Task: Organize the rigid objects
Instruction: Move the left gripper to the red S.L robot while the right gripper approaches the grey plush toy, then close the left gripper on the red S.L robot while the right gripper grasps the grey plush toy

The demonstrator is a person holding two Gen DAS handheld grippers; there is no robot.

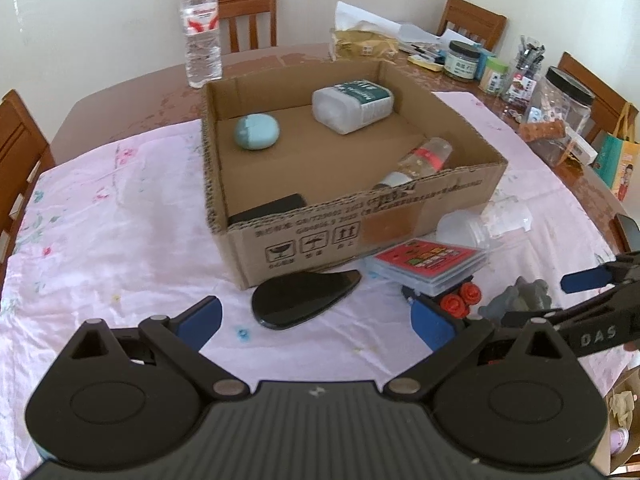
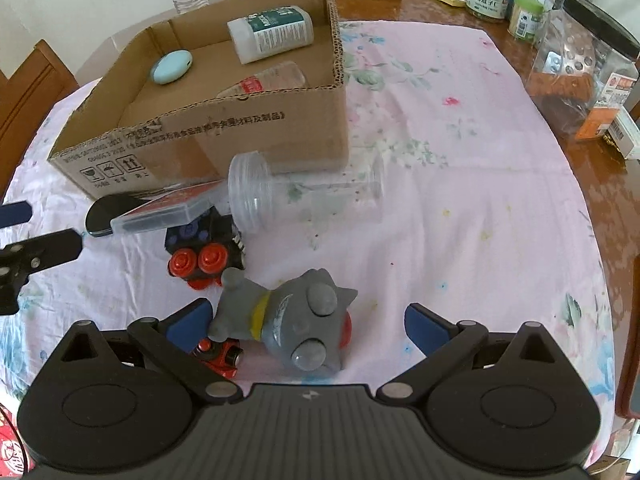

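Observation:
A cardboard box (image 1: 400, 208) (image 2: 256, 136) stands on the pink cloth. It holds a white bottle (image 1: 352, 104) (image 2: 272, 32), a light blue case (image 1: 256, 130) (image 2: 171, 66), a clear bottle with a red band (image 1: 420, 160) and a black item (image 1: 268, 208). In front of the box lie a black oval object (image 1: 304, 302), a red card case (image 1: 428, 264) (image 2: 168, 208), a clear jar (image 2: 304, 196), a black and red toy (image 2: 204, 252) and a grey figurine (image 2: 288, 324). My left gripper (image 1: 316, 320) is open just before the black oval object. My right gripper (image 2: 308, 324) is open around the grey figurine.
A water bottle (image 1: 200, 28) stands behind the box. Jars, pens and a large clear container (image 2: 576, 68) crowd the table's far right. Wooden chairs (image 1: 248, 12) ring the table. A paper bag (image 1: 618, 160) stands at the right.

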